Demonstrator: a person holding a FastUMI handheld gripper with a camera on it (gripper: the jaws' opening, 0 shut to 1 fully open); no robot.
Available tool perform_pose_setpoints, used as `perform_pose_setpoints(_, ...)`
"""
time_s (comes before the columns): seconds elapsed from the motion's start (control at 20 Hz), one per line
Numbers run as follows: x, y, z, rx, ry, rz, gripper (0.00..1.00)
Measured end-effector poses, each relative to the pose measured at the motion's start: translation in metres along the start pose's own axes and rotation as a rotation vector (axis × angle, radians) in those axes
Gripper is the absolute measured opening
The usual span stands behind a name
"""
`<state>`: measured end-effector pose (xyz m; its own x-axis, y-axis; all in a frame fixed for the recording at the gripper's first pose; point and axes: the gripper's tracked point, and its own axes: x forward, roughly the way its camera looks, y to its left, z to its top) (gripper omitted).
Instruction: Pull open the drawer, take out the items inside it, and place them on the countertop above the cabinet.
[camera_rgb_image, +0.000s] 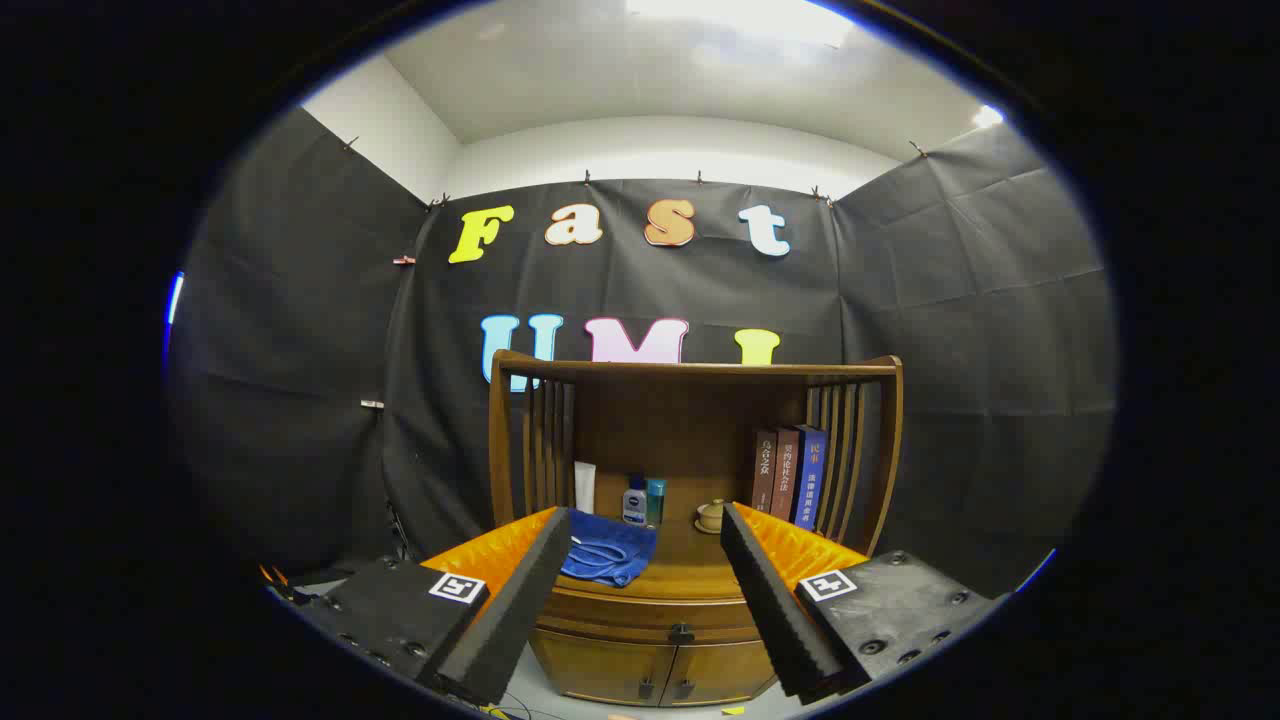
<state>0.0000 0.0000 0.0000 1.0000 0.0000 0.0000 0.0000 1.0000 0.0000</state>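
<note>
Gripper view: we hold the gripper (640, 545) with its fingers spread apart, empty. The closed drawer (655, 612) lies ahead and below, its knob (681, 633) between the fingers, under the countertop (690, 560).

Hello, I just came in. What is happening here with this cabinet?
A person holds the gripper open in front of a wooden cabinet, gripping nothing. The drawer under the countertop looks closed, its knob just ahead of the fingers. On the countertop lie a blue cloth, two small bottles, a white tube, a small pot and some books.
</note>
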Motion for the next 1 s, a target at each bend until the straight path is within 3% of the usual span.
perform_pose_setpoints(1.0,0.024,-0.012,-0.007,0.009,0.019,-0.043,0.98)
